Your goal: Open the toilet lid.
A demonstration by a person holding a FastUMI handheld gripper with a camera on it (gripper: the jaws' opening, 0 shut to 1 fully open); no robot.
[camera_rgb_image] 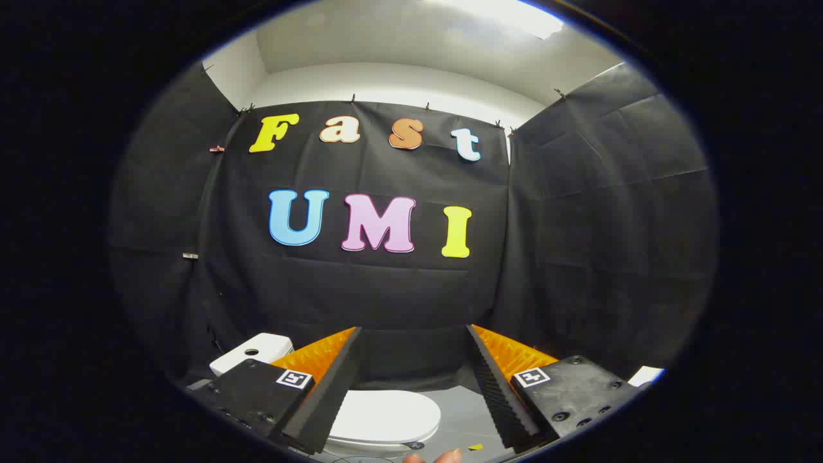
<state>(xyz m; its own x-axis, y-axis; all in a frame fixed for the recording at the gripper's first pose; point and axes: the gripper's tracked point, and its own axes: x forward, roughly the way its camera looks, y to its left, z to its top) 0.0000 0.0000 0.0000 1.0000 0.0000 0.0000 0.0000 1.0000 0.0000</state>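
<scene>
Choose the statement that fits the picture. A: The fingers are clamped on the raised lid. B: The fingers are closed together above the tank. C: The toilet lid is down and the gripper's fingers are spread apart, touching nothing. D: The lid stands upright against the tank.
C: the white toilet lid lies flat and shut, seen through the wide gap of the open gripper, with the tank behind the left finger.

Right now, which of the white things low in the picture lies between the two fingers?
The closed toilet lid, a flat white oval between and below the open gripper. The white cistern stands beyond the left finger; a small white piece is past the right finger.
</scene>
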